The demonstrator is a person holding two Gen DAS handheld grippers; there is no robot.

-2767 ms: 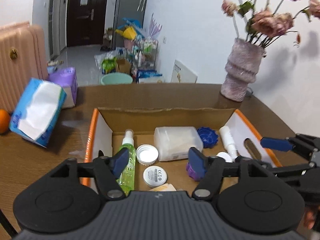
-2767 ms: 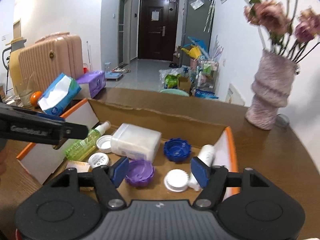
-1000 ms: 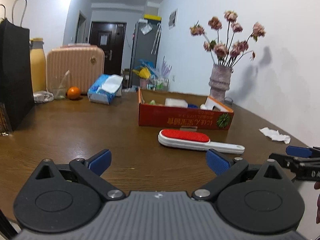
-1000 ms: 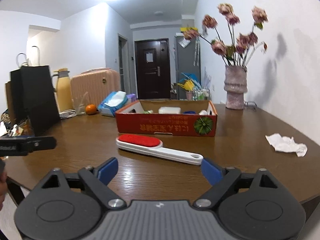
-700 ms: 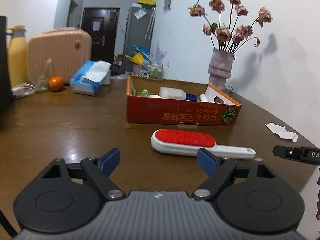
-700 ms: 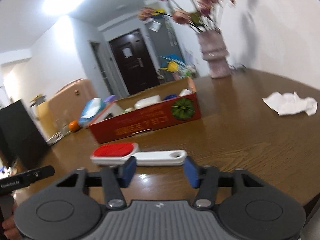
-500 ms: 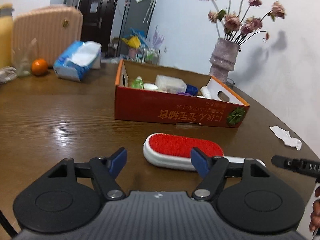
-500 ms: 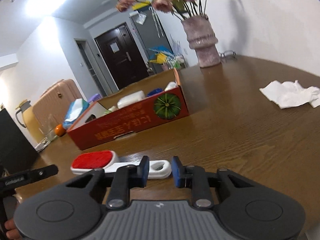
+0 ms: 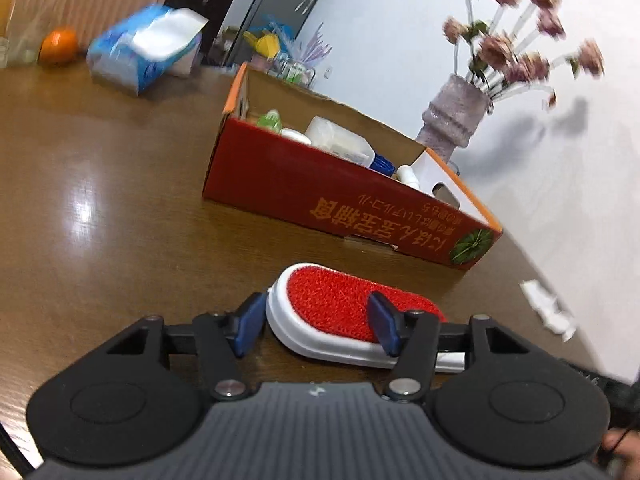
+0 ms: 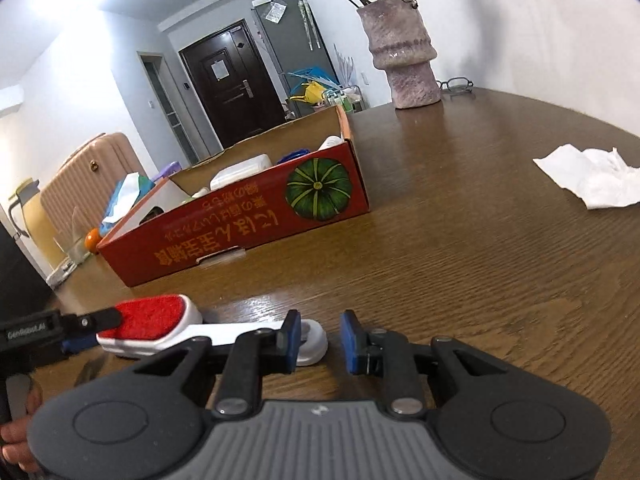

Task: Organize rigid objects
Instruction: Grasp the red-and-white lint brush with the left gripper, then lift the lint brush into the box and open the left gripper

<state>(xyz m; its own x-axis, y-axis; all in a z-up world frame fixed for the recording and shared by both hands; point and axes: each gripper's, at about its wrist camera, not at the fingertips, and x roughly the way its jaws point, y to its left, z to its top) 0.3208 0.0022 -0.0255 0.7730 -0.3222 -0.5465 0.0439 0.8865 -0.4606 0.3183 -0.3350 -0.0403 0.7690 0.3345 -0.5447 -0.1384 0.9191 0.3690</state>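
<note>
A white lint brush with a red pad (image 9: 340, 312) lies on the brown table in front of the red cardboard box (image 9: 340, 196). My left gripper (image 9: 316, 326) is open with its fingers on either side of the brush head, touching or nearly touching it. In the right wrist view the brush (image 10: 160, 322) lies at lower left, its handle end (image 10: 314, 340) between the fingers of my right gripper (image 10: 320, 342), which is open with a narrow gap. The box (image 10: 240, 224) holds bottles, lids and a plastic case.
A vase of dried flowers (image 9: 456, 120) stands behind the box. A crumpled tissue (image 10: 592, 176) lies on the table at the right. A tissue pack (image 9: 140, 56) and an orange (image 9: 60, 44) sit at the far left. Glasses (image 10: 456, 84) lie beside the vase.
Both grippers have moved in close to the brush. The left now straddles its red head and has narrowed. The right has lowered to the handle end.
</note>
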